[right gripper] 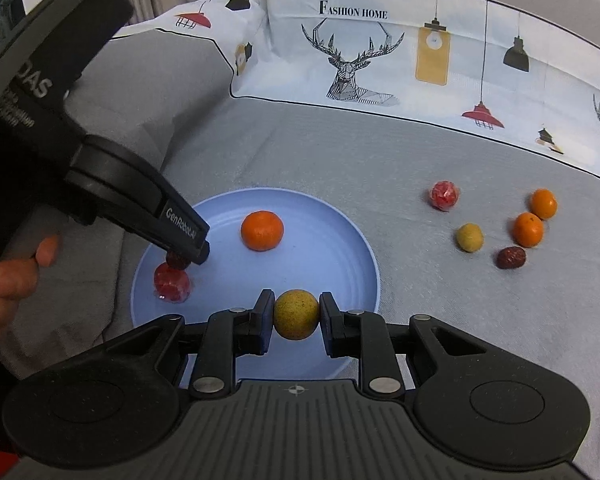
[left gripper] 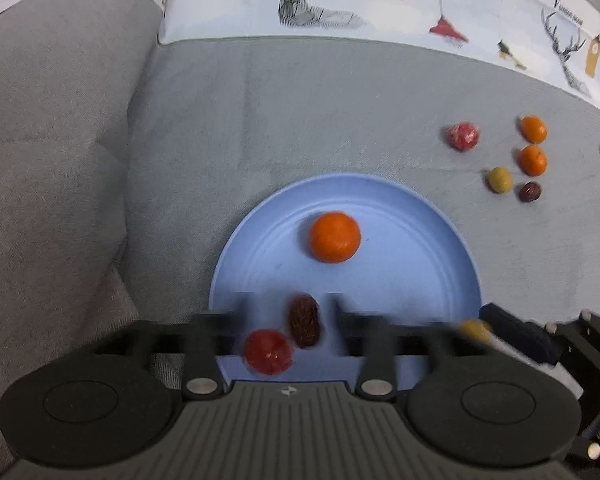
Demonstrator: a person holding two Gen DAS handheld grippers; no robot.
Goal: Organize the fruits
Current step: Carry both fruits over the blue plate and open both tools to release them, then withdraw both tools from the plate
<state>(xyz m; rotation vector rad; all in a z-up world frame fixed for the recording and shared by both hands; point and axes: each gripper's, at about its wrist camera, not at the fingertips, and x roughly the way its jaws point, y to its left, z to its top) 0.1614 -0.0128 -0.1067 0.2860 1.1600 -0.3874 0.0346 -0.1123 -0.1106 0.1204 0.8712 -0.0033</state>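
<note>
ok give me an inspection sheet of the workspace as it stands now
surface: grey fabric sofa seat.
job's things: blue plate holds a tangerine, a dried date and a red wrapped fruit; six more fruits lie loose on the seat to its right.
clutter: nothing seen.
grippers: right claw shut on a yellow-green round fruit over the plate's near edge; left claw open around the date.
cables: nothing seen.
surroundings: deer-print cushion behind.

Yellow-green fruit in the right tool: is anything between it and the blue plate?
Nothing visible. The right tool grips the yellow-green fruit just above the blue plate, over its bare near part. The orange and the red fruit lie farther off.
</note>
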